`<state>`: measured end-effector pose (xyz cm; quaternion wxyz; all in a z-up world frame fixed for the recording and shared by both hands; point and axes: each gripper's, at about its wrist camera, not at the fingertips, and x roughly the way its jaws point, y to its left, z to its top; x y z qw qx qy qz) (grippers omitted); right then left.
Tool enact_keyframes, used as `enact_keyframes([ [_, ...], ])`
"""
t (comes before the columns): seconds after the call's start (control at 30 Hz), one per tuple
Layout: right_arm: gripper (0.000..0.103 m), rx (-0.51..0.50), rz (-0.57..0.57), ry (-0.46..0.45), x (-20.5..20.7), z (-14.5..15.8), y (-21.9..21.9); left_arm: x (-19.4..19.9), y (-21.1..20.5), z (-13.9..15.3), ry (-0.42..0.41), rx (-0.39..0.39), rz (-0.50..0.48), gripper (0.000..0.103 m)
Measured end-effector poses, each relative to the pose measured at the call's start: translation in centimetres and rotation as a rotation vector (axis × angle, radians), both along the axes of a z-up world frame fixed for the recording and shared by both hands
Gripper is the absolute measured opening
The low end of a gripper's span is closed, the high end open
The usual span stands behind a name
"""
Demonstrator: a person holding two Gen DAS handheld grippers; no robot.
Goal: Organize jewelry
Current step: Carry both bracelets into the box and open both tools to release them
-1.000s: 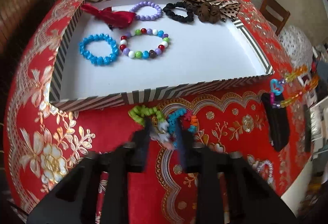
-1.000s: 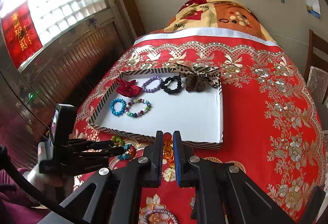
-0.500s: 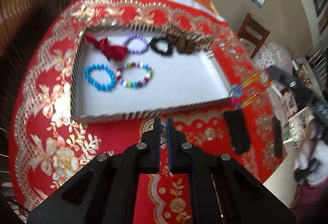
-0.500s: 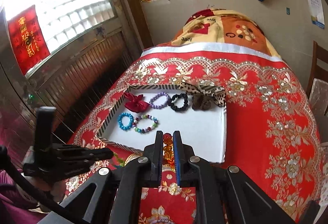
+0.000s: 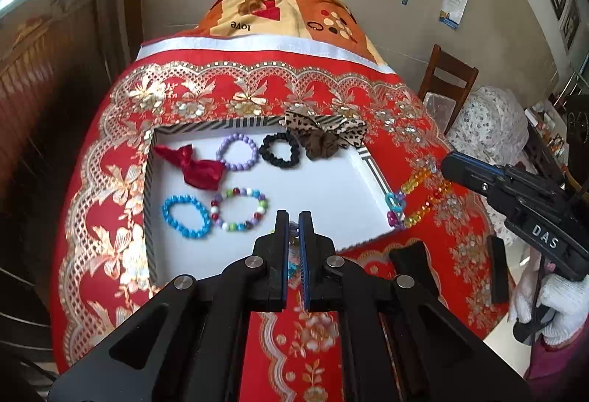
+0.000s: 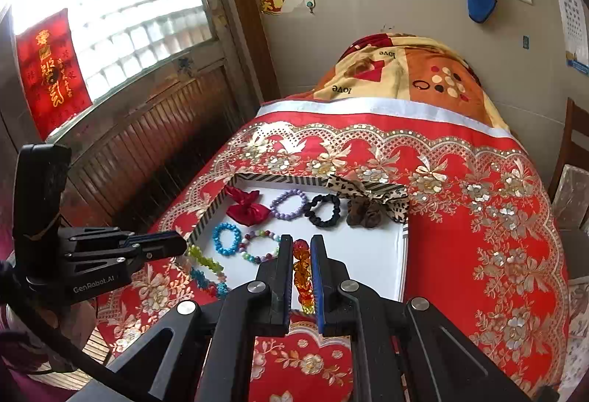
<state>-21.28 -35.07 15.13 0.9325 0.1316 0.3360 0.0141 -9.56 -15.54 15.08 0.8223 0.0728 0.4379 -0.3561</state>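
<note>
Amber-and-red bead strand (image 6: 302,273) sits clamped in the right gripper (image 6: 302,247), hanging over the tray's near edge. Left gripper (image 5: 293,218), at 9 o'clock from it, is pinched shut on a green-and-blue bead strand (image 6: 206,271). Beyond, the white striped-rim tray (image 6: 368,254) holds a blue bracelet (image 6: 226,239), a multicolour bracelet (image 6: 257,247), then a red bow (image 6: 244,207), purple bracelet (image 6: 290,205), black scrunchie (image 6: 324,210) and leopard scrunchie (image 6: 368,208) toward 12 o'clock.
</note>
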Motion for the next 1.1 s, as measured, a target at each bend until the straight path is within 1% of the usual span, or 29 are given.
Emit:
enact_keyframes([
  [0.27, 0.009, 0.012, -0.014, 0.032, 1.4, -1.1, -1.5, 1.4, -3.3, -1.5, -0.014, 0.050, -0.007, 0.004],
  [0.53, 0.009, 0.025, -0.005, 0.076, 3.7, -2.8, -2.8, 3.3, -6.2, -3.6, 0.008, 0.088, -0.004, 0.004],
  [0.7, 0.009, 0.041, 0.011, 0.103, 5.6, -3.9, -3.4, 4.7, -7.9, -5.2, 0.041, 0.105, 0.001, 0.004],
  [0.93, 0.009, 0.045, 0.035, 0.166, 9.0, -6.6, -4.5, 6.7, -10.0, -7.0, 0.082, 0.114, 0.013, 0.004],
  [1.1, 0.009, 0.029, 0.013, 0.232, 11.2, -9.3, -6.2, 8.5, -10.3, -8.4, 0.104, 0.136, 0.045, 0.004],
])
